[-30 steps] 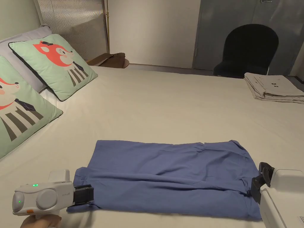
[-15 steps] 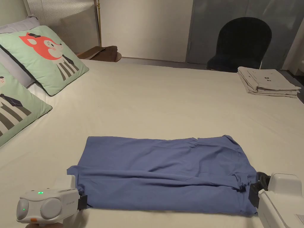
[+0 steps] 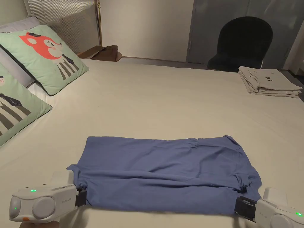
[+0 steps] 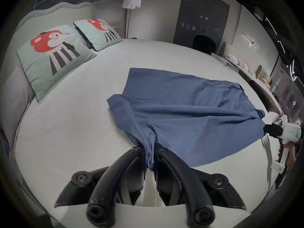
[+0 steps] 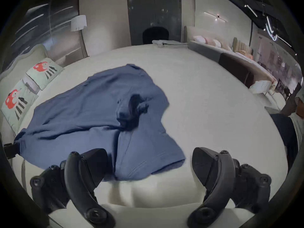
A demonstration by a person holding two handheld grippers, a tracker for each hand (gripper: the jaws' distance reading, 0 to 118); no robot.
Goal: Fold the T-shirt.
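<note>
A blue T-shirt (image 3: 166,172) lies flat on the pale bed, its long side across my view, with a fold ridge near the front. My left gripper (image 3: 83,197) is at its near left corner, and in the left gripper view (image 4: 150,151) both jaws are shut on a bunched bit of the blue cloth (image 4: 189,113). My right gripper (image 3: 242,207) sits at the near right corner. In the right gripper view (image 5: 149,164) its jaws stand wide apart, with the shirt's corner (image 5: 139,162) lying between them, untouched.
Two green fox-print pillows (image 3: 50,59) lie at the bed's left side. A folded stack of beige clothes (image 3: 268,81) rests at the far right. A black chair (image 3: 240,41) stands beyond the bed (image 3: 154,101). The bed's near edge is just below the grippers.
The right gripper has dropped lower and now points at the shirt's near right corner. The left gripper shifted slightly left with its corner. The head camera moved a little.
</note>
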